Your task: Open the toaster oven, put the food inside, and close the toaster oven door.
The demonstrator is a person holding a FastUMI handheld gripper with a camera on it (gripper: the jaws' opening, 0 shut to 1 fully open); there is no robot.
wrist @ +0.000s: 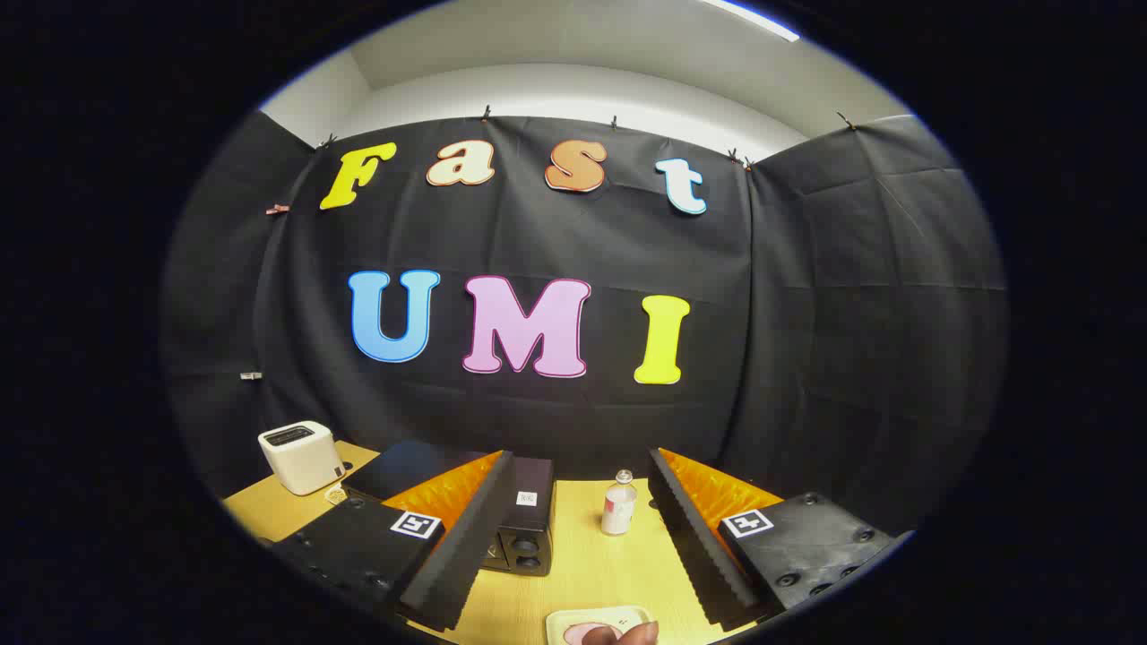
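Nearest, a pale plate (599, 621) holding what may be pink food lies on the wooden tabletop (587, 564), between the fingers of the wide-open, empty claw (573, 537). Beyond the left finger sits the black toaster oven (524, 528), door closed, with a small bottle (618, 504) nearby and a white toaster (300, 457) further left.

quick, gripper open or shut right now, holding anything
gripper: open, fingers spread wide and holding nothing, with the small bottle standing on the table beyond them.
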